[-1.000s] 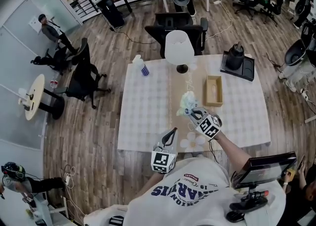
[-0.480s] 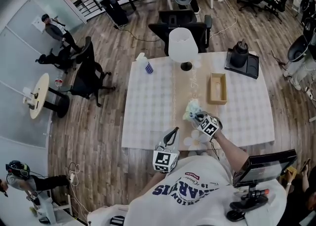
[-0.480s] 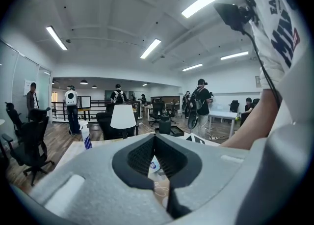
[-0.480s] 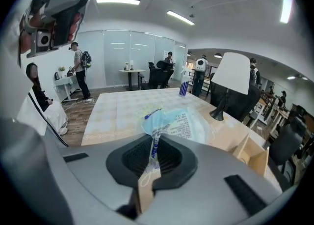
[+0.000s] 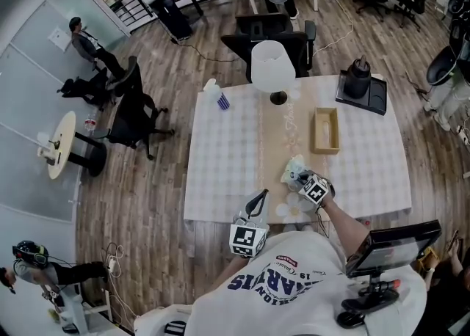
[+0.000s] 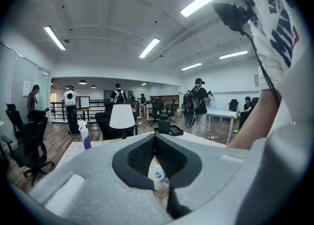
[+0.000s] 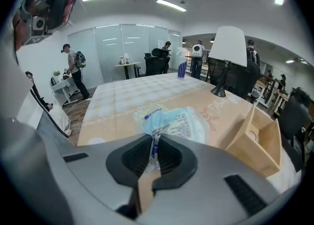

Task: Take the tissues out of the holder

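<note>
Currently R tongs (image 5: 297, 176) are clenched on a soft pack of tissues (image 5: 294, 165), pale blue/green wrapper w/ print. In the R gripper view the tongs (image 7: 156, 139) pinch the pack's crimped edge. The rest of the pack (image 7: 179, 123) sticks out past the tips, over the beige runner (image 7: 113, 123). Can't tell if the pack touches the desk (image 5: 220, 158).

Pack is out of the wooden holder (image 5: 327, 130). Holder stands upright further back on the desk, to the right, apart from the pack. In the R gripper view the holder (image 7: 257, 140) sits just right of the pack, top open.

L tongs (image 5: 259, 196) are clenched too, nothing between them, at the desk's near edge, left of the R tongs. In the L gripper view the tongs (image 6: 154, 138) have tips together, aimed across the desk.

Other stuff on the desk:
- white-shaded lamp (image 5: 272, 69), far edge, mid
- spray bottle (image 5: 213, 95), far left
- black jug (image 5: 358, 78) on black tray (image 5: 372, 101), far right corner
- pale round discs (image 5: 290, 206), near the front edge by the R tongs
</note>
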`<action>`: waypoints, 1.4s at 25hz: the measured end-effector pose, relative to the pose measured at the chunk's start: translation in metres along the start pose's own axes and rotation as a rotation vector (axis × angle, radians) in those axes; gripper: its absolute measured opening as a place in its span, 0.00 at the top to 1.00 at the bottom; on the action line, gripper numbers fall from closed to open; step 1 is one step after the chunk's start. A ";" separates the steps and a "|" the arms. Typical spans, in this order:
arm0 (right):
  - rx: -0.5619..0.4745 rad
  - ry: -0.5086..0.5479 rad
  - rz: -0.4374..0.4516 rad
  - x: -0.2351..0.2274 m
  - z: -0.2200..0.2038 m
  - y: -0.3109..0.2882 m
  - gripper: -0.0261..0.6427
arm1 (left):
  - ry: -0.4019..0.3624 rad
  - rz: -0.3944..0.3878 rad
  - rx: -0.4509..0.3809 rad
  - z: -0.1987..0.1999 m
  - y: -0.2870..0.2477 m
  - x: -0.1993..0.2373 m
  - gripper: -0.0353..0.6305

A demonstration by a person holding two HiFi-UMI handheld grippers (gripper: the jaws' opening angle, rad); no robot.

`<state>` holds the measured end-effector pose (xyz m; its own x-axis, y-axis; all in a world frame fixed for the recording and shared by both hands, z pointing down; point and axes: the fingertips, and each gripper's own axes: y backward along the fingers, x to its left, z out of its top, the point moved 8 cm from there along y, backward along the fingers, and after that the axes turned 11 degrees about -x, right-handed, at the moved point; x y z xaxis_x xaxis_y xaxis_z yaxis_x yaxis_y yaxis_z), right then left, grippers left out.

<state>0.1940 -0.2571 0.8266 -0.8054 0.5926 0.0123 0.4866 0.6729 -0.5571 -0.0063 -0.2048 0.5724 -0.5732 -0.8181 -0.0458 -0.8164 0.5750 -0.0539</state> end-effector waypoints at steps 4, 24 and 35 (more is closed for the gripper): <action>0.041 -0.008 0.026 0.005 -0.016 -0.004 0.94 | -0.003 -0.003 -0.004 0.001 -0.001 -0.001 0.94; 0.041 -0.028 0.036 0.006 -0.013 -0.003 0.73 | 0.003 0.004 -0.006 -0.003 0.001 -0.008 0.94; -0.065 -0.092 0.003 0.000 -0.001 0.017 0.64 | 0.012 -0.023 -0.005 -0.002 -0.005 -0.013 0.94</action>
<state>0.2031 -0.2451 0.8181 -0.8300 0.5537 -0.0672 0.5077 0.7003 -0.5018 0.0047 -0.1973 0.5754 -0.5550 -0.8312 -0.0331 -0.8297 0.5560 -0.0495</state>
